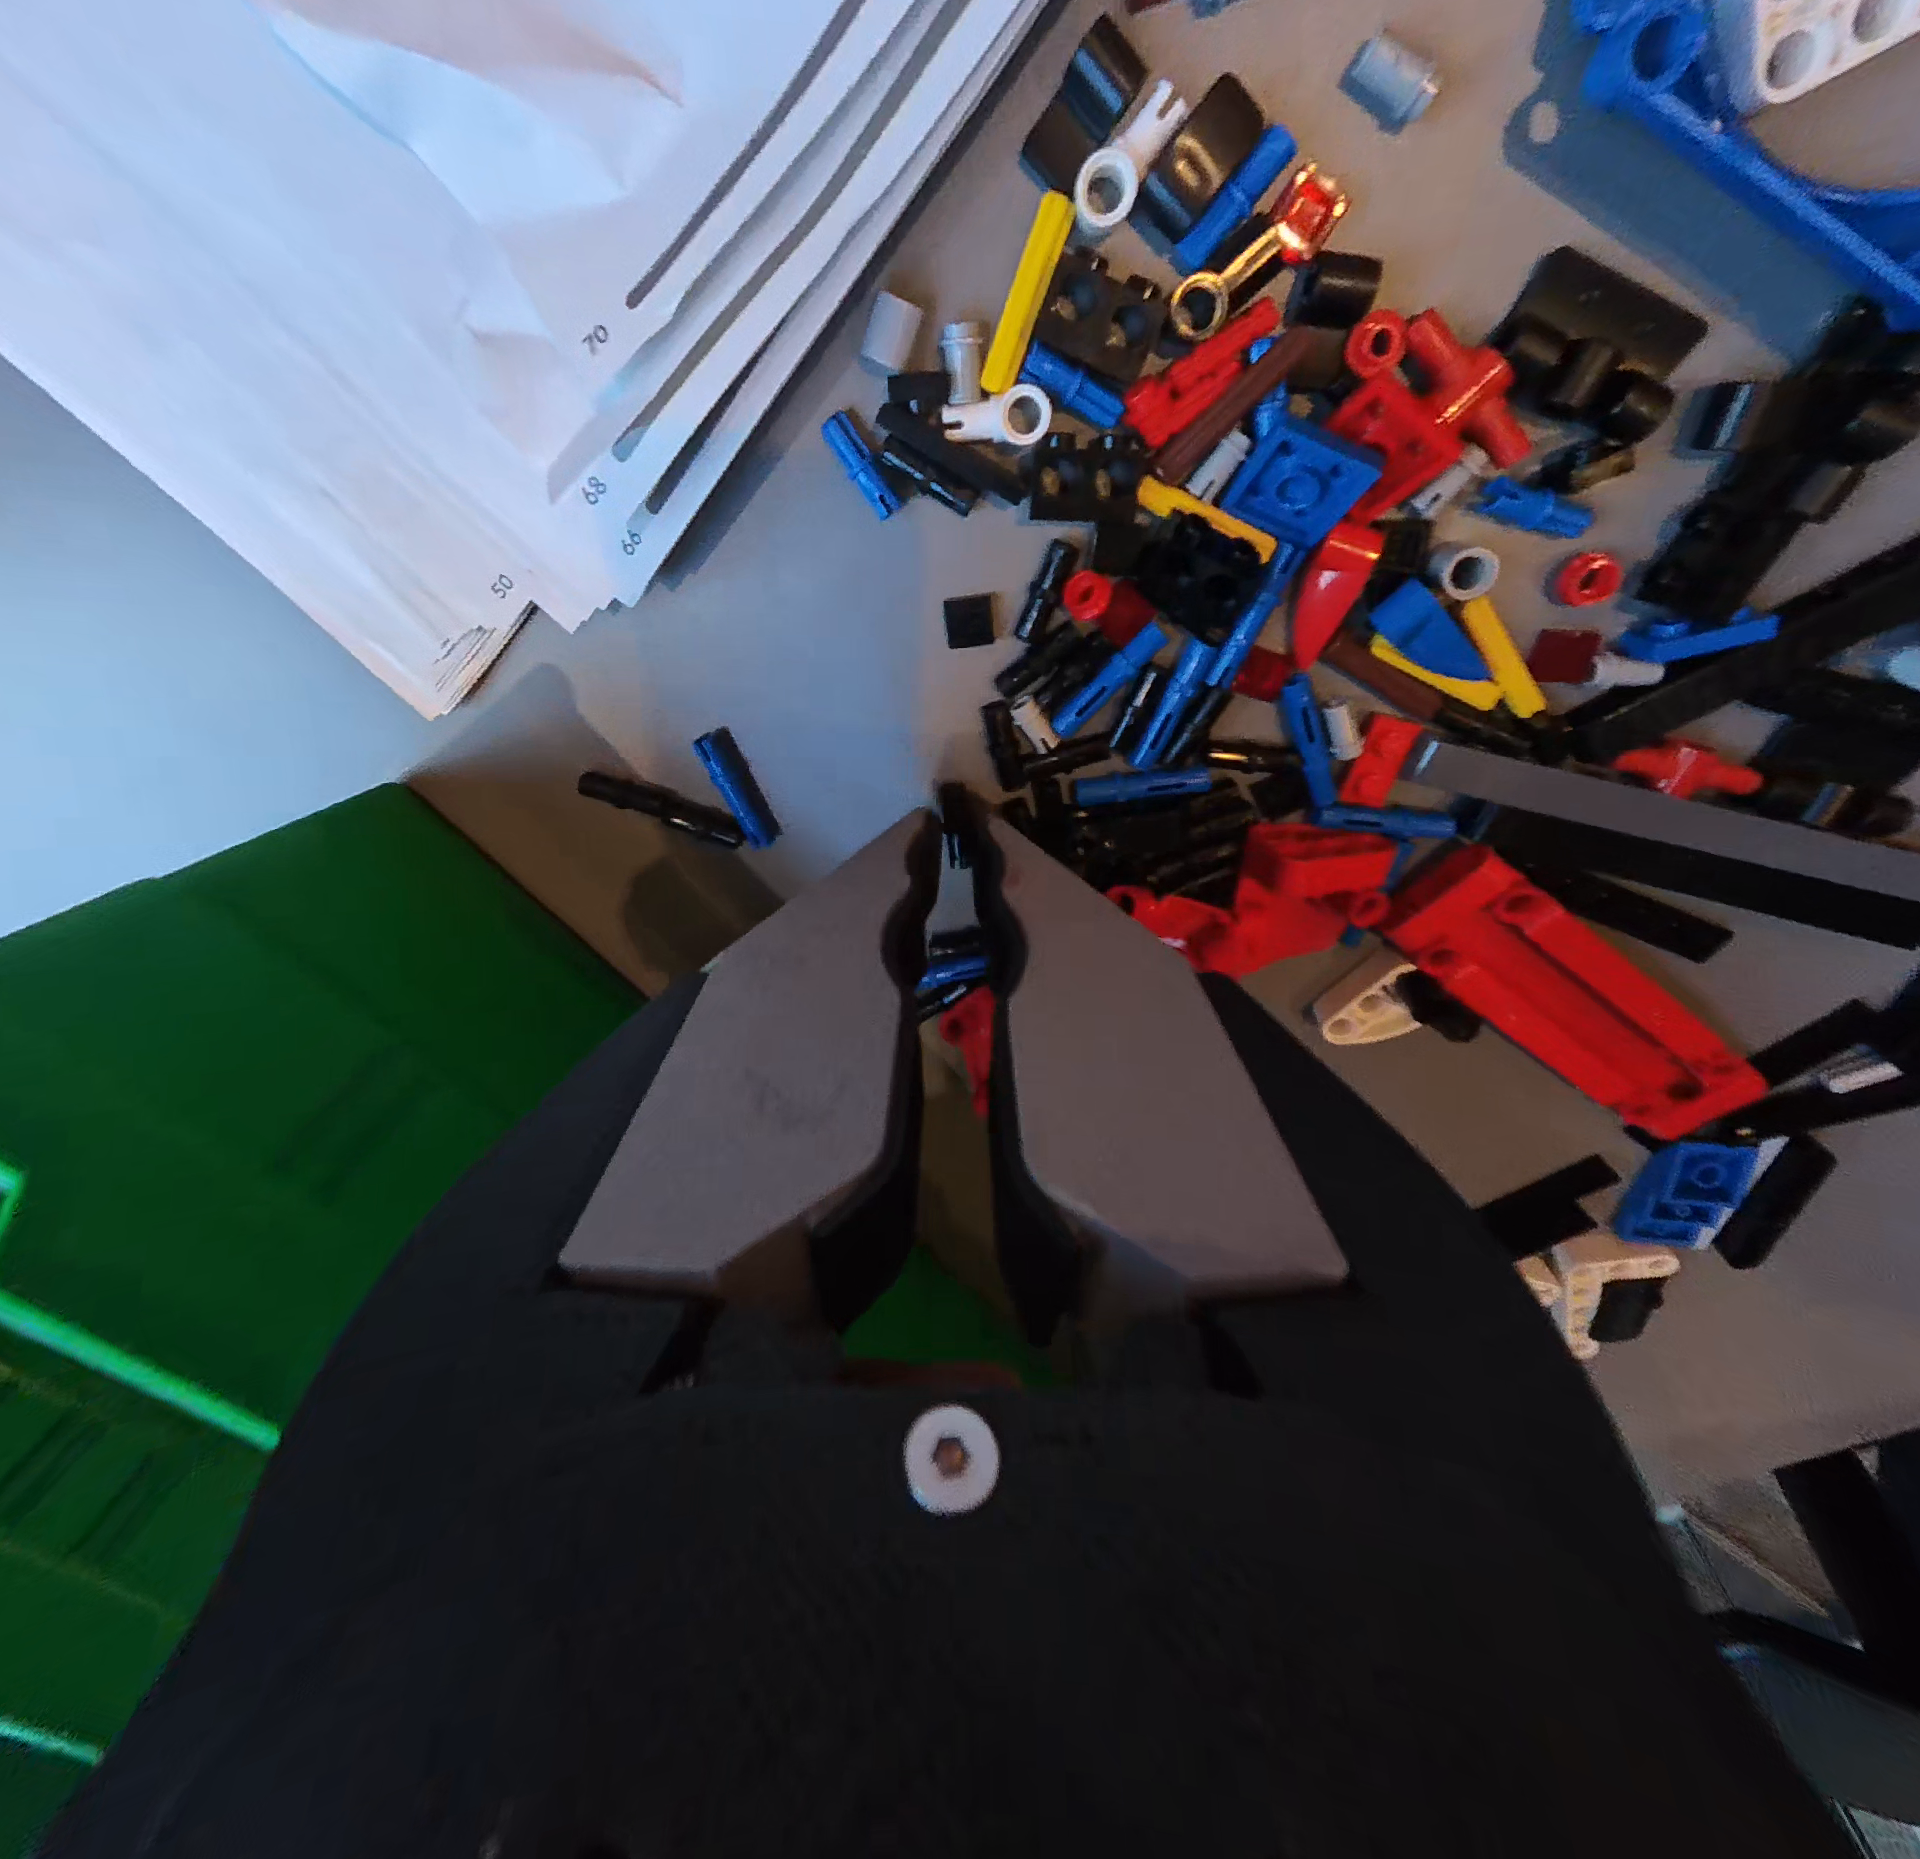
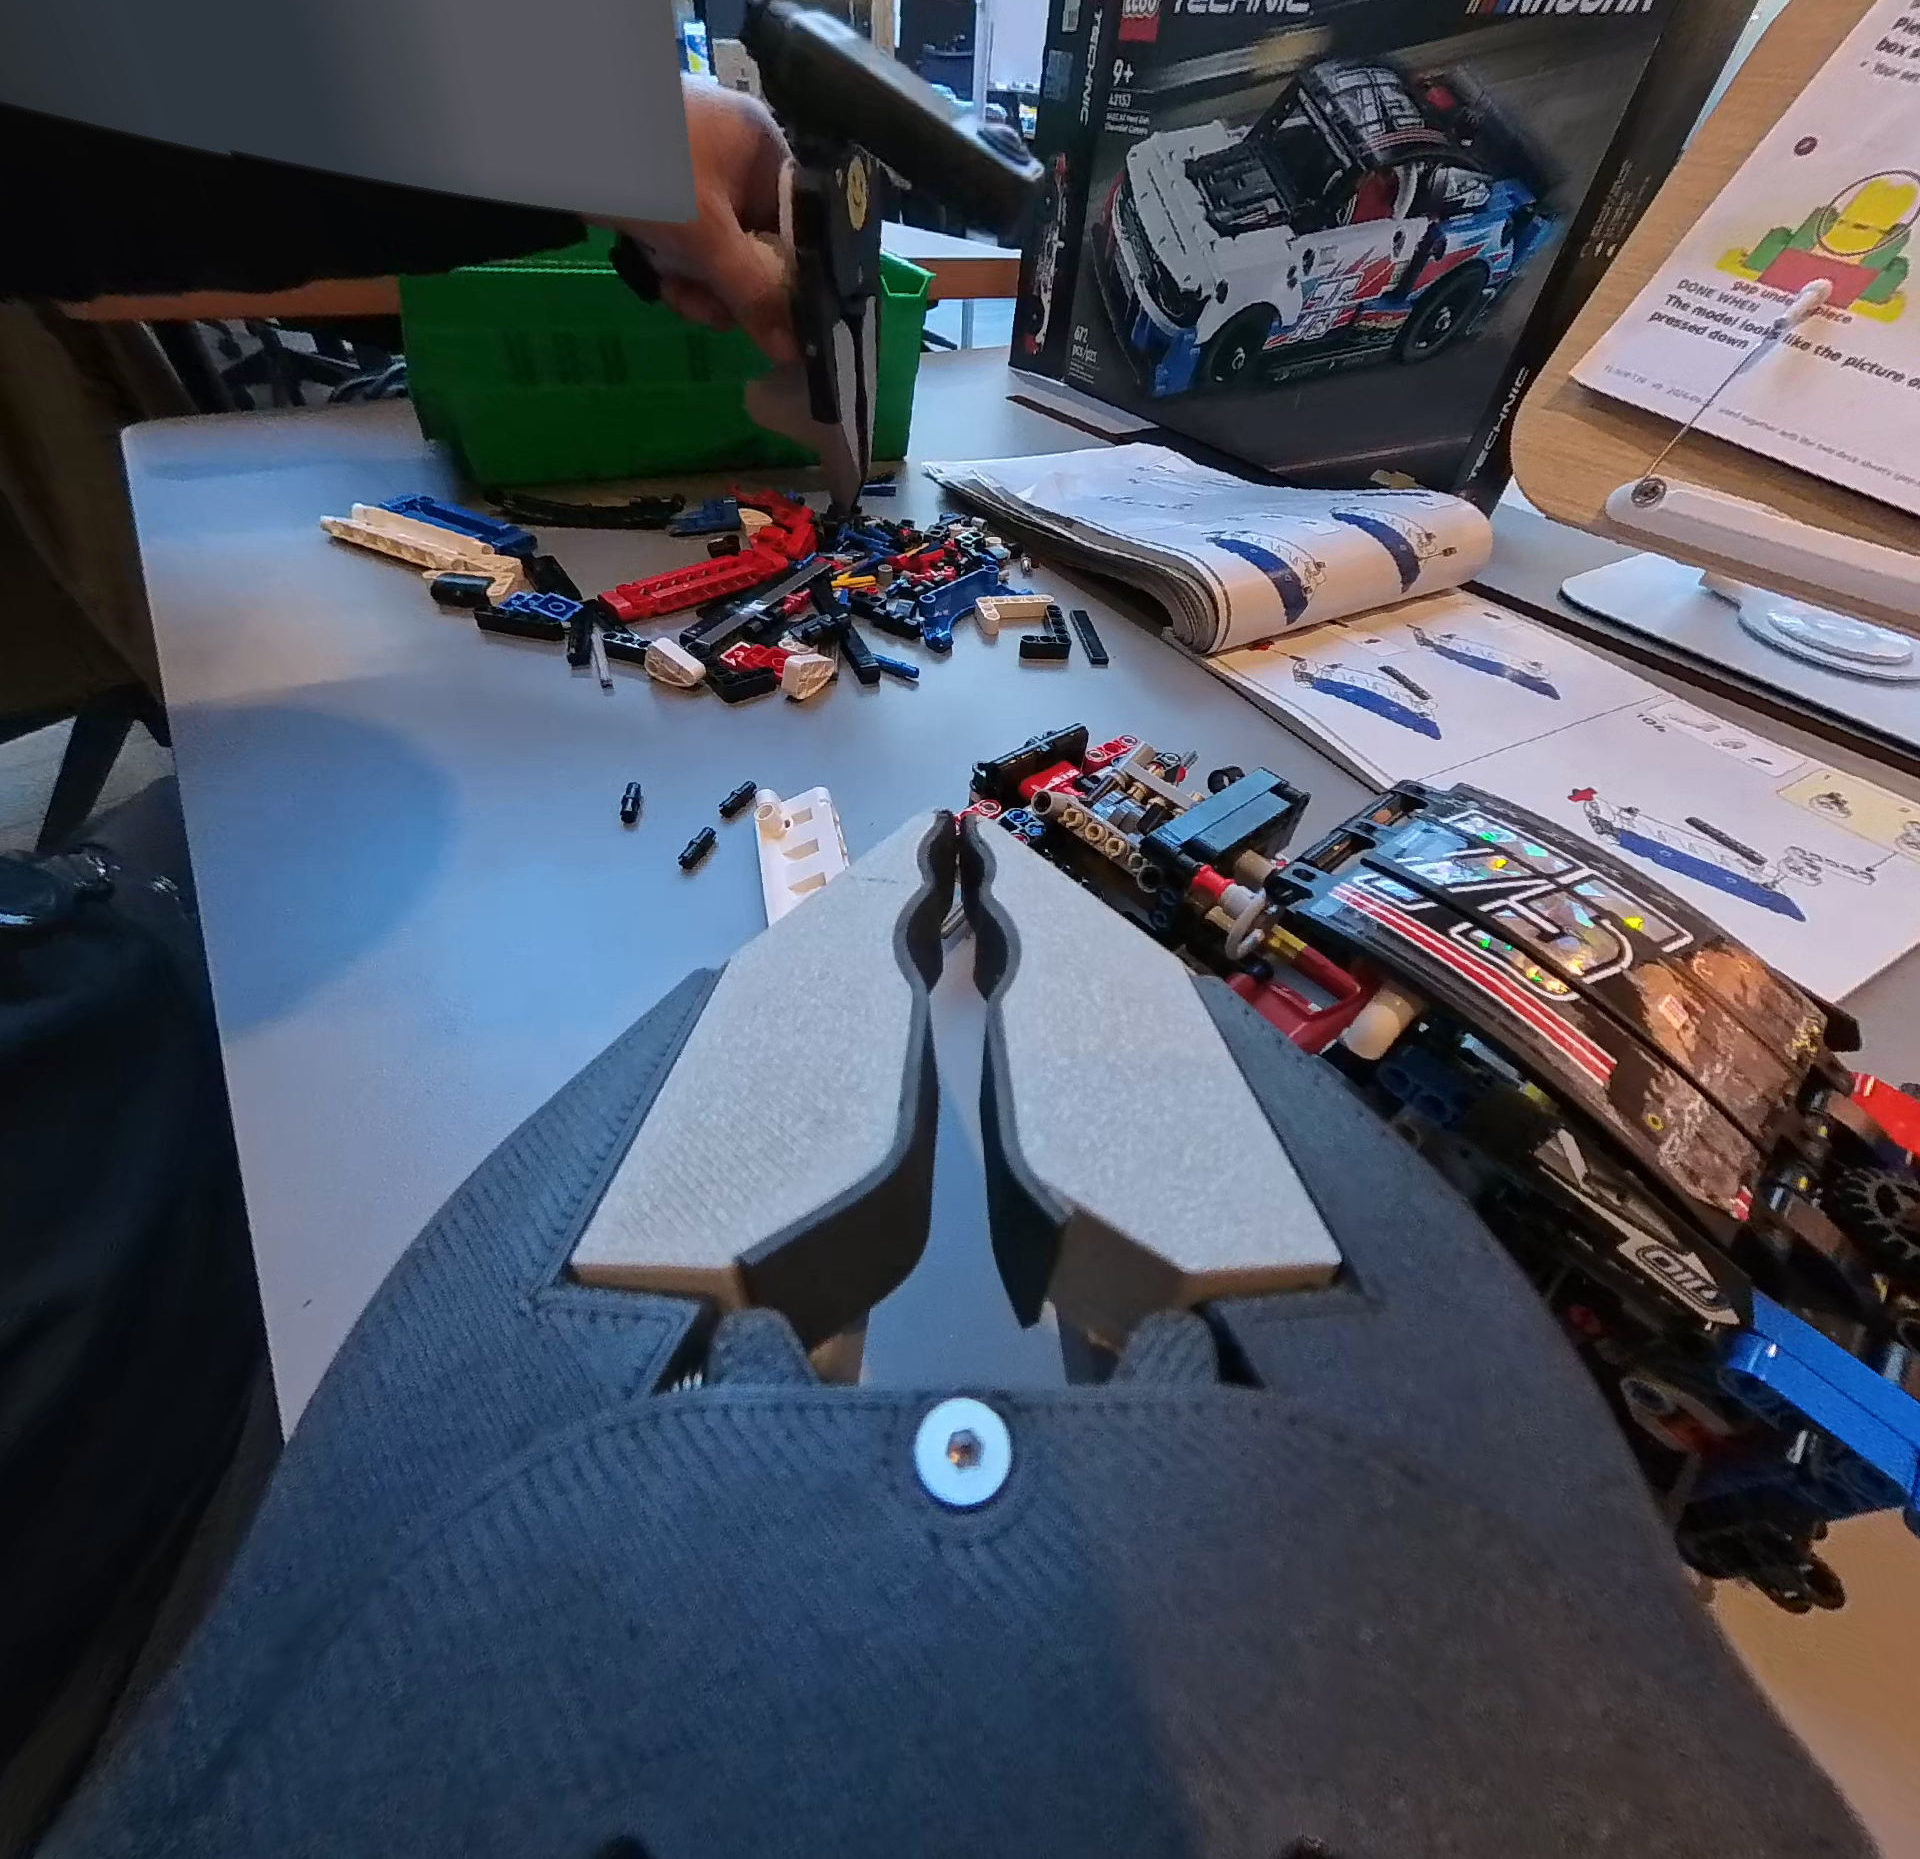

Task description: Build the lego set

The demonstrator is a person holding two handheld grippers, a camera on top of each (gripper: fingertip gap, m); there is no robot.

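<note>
A small black plastic lego pin point(image 1: 954, 822) sits pinched at the tips of the left gripper point(image 1: 958, 830), above the scattered pile of loose coloured lego pieces point(image 1: 1299, 583). The right gripper point(image 2: 958, 835) is clenched on nothing, beside the part-built black lego car point(image 2: 1455, 988).

Blue-and-white beam assembly point(image 1: 1756, 53): cut off by the left wrist view's top right edge. Small black pin point(image 1: 954, 822) between left tongs point(image 1: 958, 838): mostly hidden. Partly built black car model point(image 2: 1538, 1103): cut off at right edge. Loose-piece pile point(image 2: 790, 594): parts too small to distinguish.
</note>
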